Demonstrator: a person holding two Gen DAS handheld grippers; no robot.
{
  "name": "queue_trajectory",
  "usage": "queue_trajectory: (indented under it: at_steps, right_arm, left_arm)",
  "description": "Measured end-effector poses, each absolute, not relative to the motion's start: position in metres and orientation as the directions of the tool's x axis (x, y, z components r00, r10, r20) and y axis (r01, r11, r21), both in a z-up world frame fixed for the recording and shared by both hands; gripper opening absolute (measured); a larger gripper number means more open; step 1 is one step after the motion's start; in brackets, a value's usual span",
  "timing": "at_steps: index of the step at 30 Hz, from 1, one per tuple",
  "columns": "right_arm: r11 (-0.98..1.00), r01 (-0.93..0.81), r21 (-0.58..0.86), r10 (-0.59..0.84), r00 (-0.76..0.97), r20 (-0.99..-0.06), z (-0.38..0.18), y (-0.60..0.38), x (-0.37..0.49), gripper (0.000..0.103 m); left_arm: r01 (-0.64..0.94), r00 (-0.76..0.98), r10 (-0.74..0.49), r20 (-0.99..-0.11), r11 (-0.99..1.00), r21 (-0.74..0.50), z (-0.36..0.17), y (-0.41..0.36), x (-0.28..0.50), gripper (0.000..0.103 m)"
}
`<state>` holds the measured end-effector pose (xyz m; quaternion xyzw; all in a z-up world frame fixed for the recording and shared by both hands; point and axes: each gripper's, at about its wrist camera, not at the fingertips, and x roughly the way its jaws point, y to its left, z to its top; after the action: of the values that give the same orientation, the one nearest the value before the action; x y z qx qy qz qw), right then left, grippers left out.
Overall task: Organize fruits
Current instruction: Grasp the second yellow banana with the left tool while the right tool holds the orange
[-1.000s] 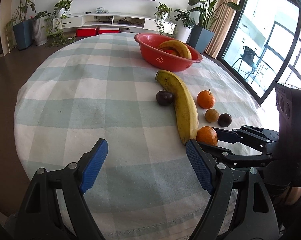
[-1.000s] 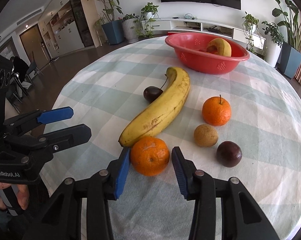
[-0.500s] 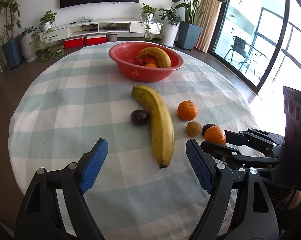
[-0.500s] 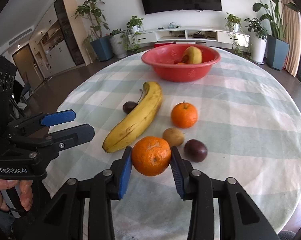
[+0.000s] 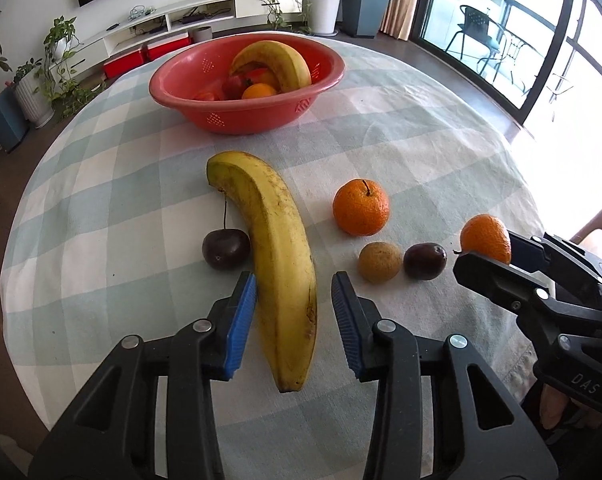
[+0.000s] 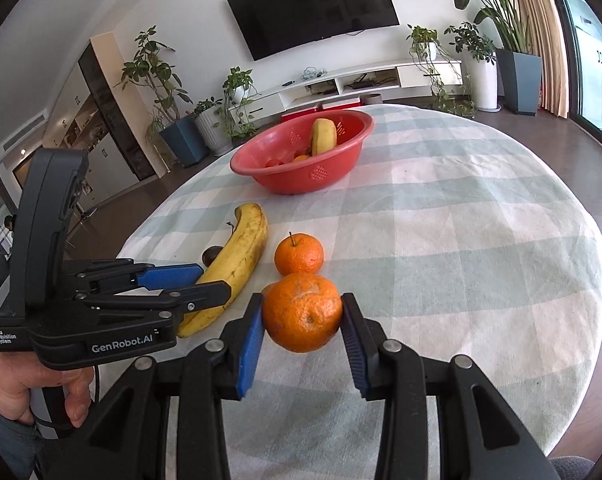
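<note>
A long yellow banana (image 5: 277,248) lies on the checked tablecloth, its near half between the blue pads of my left gripper (image 5: 294,292). The jaws are closing; the left pad is at the peel and a narrow gap shows at the right pad. My right gripper (image 6: 303,312) is shut on an orange (image 6: 303,304) and holds it above the cloth; the orange (image 5: 485,236) also shows at the right of the left wrist view. The red bowl (image 5: 241,120) at the back holds a banana and small fruits.
On the cloth lie a second orange (image 5: 361,208), a small brown fruit (image 5: 379,262), a dark round fruit (image 5: 425,261) and a dark stemmed fruit (image 5: 225,249) touching the banana's left side. The table's round edge (image 5: 529,208) drops off at the right.
My left gripper has come forward over the banana's near end and its jaws have narrowed around it. The right gripper has raised the orange off the cloth.
</note>
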<state>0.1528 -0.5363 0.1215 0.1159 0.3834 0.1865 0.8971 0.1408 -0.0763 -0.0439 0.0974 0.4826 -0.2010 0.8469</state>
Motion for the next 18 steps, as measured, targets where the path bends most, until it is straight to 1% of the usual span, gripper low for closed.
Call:
queue_trajectory:
  at_steps: [7,12,18]
  right_arm:
    - [0.897,-0.246,0.367,0.434,0.648,-0.626,0.124,-0.542,0.152,0.04]
    - [0.898,-0.249,0.362,0.432,0.651,-0.624,0.124,-0.541,0.152,0.04]
    - [0.901,-0.251,0.353,0.427,0.654,-0.625,0.124,-0.54,0.151,0.04]
  left_arm:
    - [0.448,0.428,-0.186,-0.885,0.894,0.029,-0.057,-0.09,0.161,0.037]
    - [0.458,0.424,-0.171,-0.889,0.888,0.047,-0.059,-0.097,0.174,0.037]
    - [0.471,0.434,-0.13,-0.891,0.876,0.102,-0.064,-0.107,0.179,0.037]
